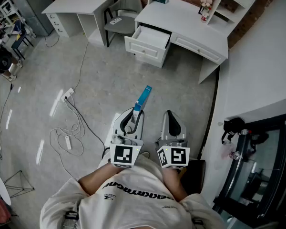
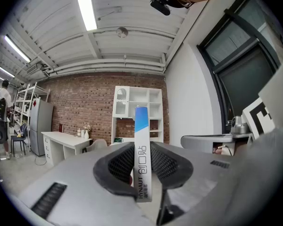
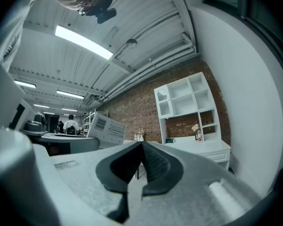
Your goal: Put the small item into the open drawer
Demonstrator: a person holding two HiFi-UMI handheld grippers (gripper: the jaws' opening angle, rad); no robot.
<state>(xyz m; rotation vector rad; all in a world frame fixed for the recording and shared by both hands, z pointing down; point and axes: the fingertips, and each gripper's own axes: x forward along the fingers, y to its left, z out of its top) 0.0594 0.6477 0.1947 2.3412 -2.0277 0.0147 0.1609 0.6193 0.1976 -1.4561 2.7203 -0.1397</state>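
1. Item: slim white-and-blue box (image 2: 141, 149), the small thing of the task. Location: upright between the jaws of the left gripper (image 1: 136, 112), its blue end standing clear above them.
2. Left gripper, state: jaws clamped on the box's lower half, ribbed pads against both flat faces.
3. Right gripper (image 3: 142, 150), state: jaws together, nothing between them; carried beside the left, idle.
4. Destination: open drawer (image 1: 147, 47) of the white desk (image 1: 195, 18), pulled out towards the room. It lies well apart from both grippers, across bare floor.
5. Step in hand, as judged: carrying. The box is gripped but not yet near the drawer; the placing has not begun.
6. Next move, requirements: bring the left gripper forward over the drawer's open top, lower or tilt the box inside its walls, then part the jaws. The long box would lie better flat than on end.
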